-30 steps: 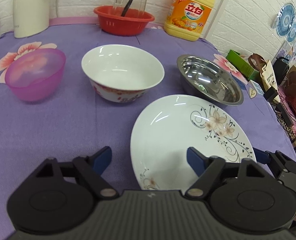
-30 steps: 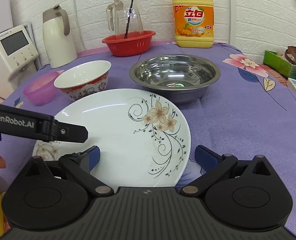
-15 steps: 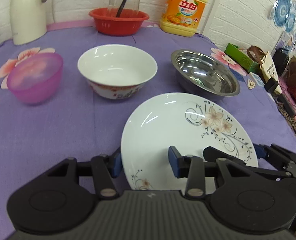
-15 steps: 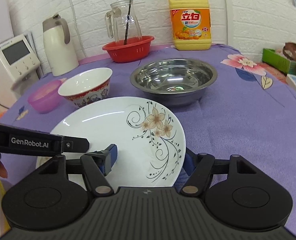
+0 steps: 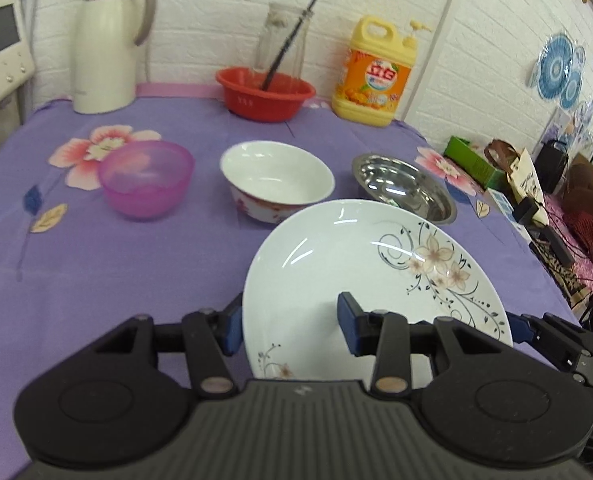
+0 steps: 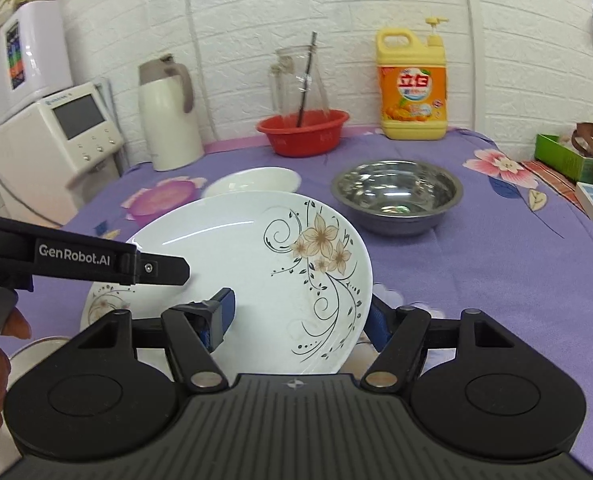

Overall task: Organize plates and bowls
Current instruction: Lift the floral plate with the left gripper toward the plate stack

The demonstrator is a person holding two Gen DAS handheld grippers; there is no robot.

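Note:
A white plate with a flower pattern (image 5: 360,268) is held tilted above the purple tablecloth. My left gripper (image 5: 290,326) is shut on its near left rim. My right gripper (image 6: 300,314) is shut on its near right rim; the plate (image 6: 256,264) fills the middle of the right wrist view. Beyond it stand a white bowl with a red pattern (image 5: 276,180), a steel bowl (image 5: 404,188) and a pink plastic bowl (image 5: 146,176). The steel bowl (image 6: 396,196) also shows in the right wrist view.
At the back stand a red basin (image 5: 264,94) with a glass jug, a yellow detergent bottle (image 5: 376,76) and a white thermos (image 5: 104,40). A white appliance (image 6: 56,140) stands left of the table. Boxes and bags (image 5: 536,188) lie off the table's right edge.
Both grippers have closed on the plate's near rim and raised it off the cloth; it is now tilted and higher over the table.

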